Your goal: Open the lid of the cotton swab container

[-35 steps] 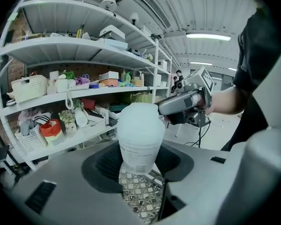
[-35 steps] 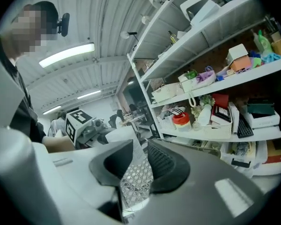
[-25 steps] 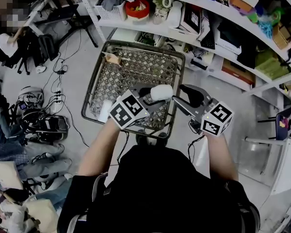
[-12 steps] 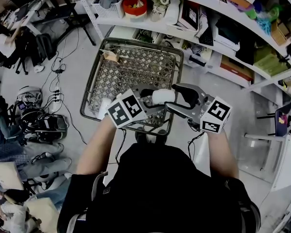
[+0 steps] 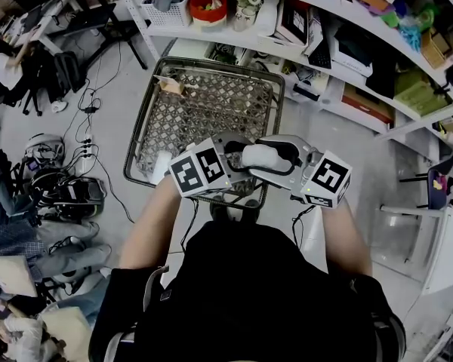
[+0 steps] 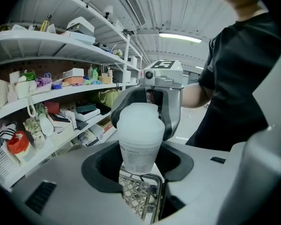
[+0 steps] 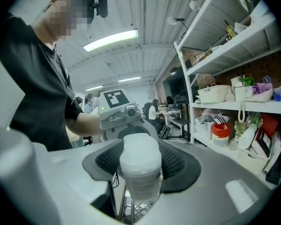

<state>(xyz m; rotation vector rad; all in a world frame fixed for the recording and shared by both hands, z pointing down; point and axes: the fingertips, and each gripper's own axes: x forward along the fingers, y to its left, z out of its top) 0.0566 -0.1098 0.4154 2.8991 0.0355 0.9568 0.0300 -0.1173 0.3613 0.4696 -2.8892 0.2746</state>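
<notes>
Overall: both grippers met above the near rim of a wire basket, with one container between them.
Floor: cables (image 5: 90,115) lay on the grey floor left of the basket.
Wire basket (image 5: 204,115): stood on the floor below the grippers, close against the shelving.
Left gripper (image 5: 228,161): jaws were part-closed on the lower body of the cotton swab container, carrying it clear of the basket.
Cotton swab container (image 6: 139,149): translucent white with a printed label on the body, lid end toward the right gripper.
Lid (image 6: 140,118): white and domed, seated on the container.
Right gripper (image 5: 260,158): jaws stood wide, astride the lid end, with the pads appearing just clear of it. They had just been closing slightly.
Shelving (image 5: 347,70): white and cluttered with boxes, it ran along the right.
</notes>
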